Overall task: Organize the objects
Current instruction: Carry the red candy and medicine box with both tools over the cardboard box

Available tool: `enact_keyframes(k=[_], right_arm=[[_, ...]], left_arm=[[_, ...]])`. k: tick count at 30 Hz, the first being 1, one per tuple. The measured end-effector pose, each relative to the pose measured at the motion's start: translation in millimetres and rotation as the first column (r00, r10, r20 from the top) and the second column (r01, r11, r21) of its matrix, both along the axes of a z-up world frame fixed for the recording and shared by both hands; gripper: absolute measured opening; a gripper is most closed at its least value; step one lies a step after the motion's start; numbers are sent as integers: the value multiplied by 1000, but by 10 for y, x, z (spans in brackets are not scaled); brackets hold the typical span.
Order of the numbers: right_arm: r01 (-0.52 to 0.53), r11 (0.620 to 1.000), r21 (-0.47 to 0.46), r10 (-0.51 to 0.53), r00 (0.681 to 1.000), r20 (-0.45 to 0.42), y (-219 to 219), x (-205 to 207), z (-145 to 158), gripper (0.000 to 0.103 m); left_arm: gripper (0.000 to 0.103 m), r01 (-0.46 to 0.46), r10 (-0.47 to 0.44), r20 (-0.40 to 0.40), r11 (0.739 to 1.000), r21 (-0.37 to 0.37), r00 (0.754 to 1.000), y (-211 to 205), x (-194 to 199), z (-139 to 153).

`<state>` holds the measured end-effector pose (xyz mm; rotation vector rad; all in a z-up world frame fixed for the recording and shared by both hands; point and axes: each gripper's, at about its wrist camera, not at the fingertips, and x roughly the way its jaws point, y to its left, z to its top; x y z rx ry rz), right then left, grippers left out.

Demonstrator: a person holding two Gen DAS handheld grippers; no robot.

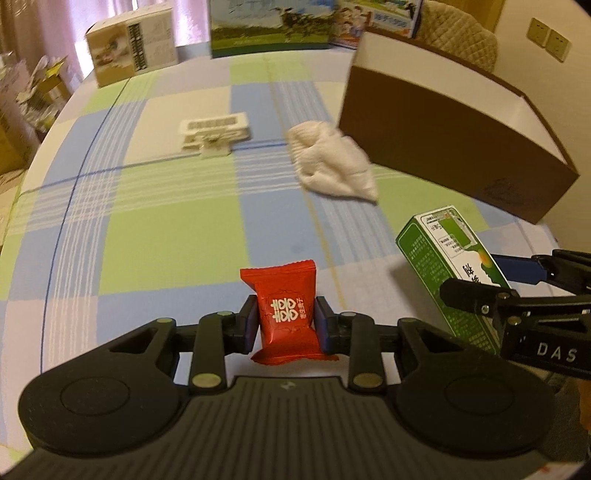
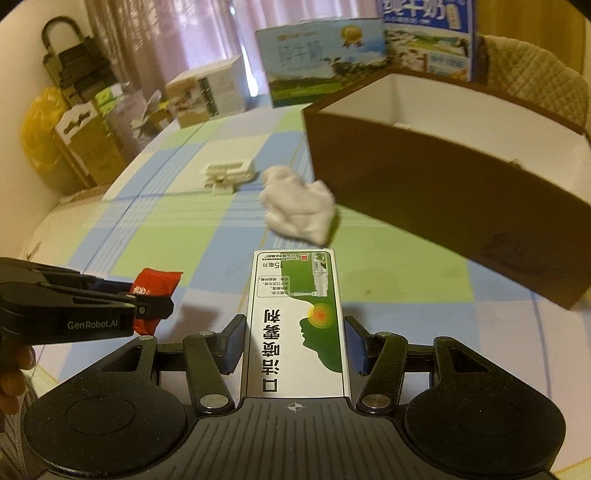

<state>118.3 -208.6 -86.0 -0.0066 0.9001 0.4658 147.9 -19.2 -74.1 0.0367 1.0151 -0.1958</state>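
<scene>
Left gripper (image 1: pixel 286 320) is closing its blue pads on a red candy packet (image 1: pixel 286 314), pinched at both sides, white print facing the camera; the packet's lower crimp is partly hiding behind the gripper body. Whether it is resting on the checked tablecloth (image 1: pixel 147 229) or lifted clear, cannot tell.

Right gripper (image 2: pixel 295 341) is holding a green-and-white carton (image 2: pixel 297 321) flat between its fingers, near end cut off under the gripper body. The right-hand pad is sitting just beside the carton's edge; contact there is hard to make out. In the left wrist view the carton is tilting above the table's right edge.

Mid-table: a crumpled white cloth (image 1: pixel 330 162), blurred, lying just beside the near left corner of a brown open box (image 1: pixel 450 147). The box's white interior is showing only partly in the right wrist view; contents unclear.

Left of the cloth, a white plastic item (image 1: pixel 214 133) is too blurred to identify.

Along the far edge: printed cartons (image 1: pixel 269 27), tops cut off.
</scene>
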Motion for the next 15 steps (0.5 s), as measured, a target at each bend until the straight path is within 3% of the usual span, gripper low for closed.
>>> enact_keyframes(k=[9,15], right_arm=[[73,996,50,-76,995,59,-364,66,345,52],[134,989,68,-141,985,103,-678,221,573,52]], left_arm=[[26,88,-87,73,996,-11,994,-373,189,272],[26,159,-155,150,987,-10,976,-709,447,544]])
